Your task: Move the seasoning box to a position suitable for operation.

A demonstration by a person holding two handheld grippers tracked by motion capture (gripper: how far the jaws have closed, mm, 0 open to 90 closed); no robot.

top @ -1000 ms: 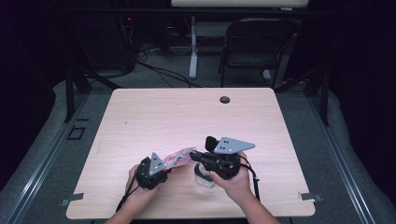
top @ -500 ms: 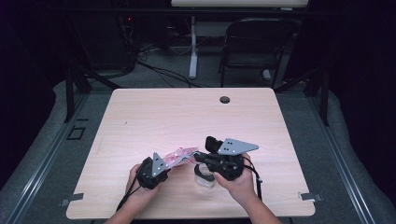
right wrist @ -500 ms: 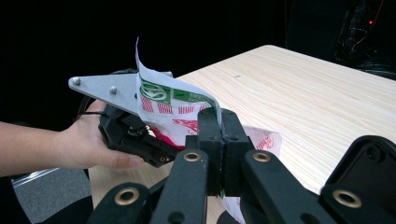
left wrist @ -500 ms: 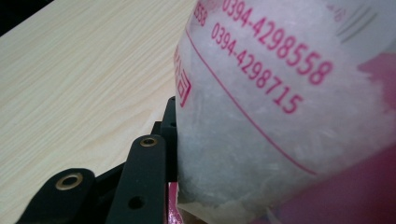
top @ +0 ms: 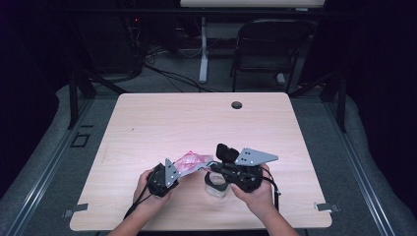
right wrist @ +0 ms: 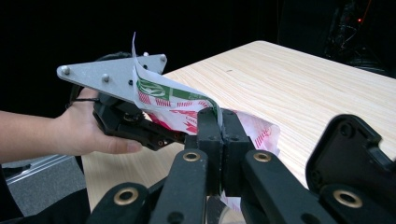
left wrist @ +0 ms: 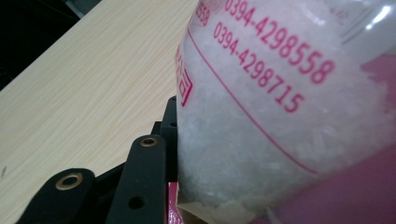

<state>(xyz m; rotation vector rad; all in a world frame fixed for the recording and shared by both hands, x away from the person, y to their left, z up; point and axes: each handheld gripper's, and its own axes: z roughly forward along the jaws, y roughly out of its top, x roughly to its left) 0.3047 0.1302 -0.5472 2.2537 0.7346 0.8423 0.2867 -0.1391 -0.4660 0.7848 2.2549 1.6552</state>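
Note:
A clear plastic bag (top: 191, 160) with pink and red print hangs between both grippers over the table's near edge. In the left gripper view the bag (left wrist: 280, 116) is full of white crystals and presses against one black finger (left wrist: 144, 172). My left gripper (top: 180, 170) is shut on the bag's lower body. My right gripper (right wrist: 219, 119) is shut on the bag's thin top edge (right wrist: 163, 100), its two jaws pressed together. From the high view the right gripper (top: 212, 167) sits above a small clear jar (top: 216, 186) standing on the table.
The light wooden table (top: 162, 123) has a round cable hole (top: 237, 104) near its far edge. A dark chair (top: 268, 49) and cables lie on the floor beyond it. Both hands rest close to the table's near edge.

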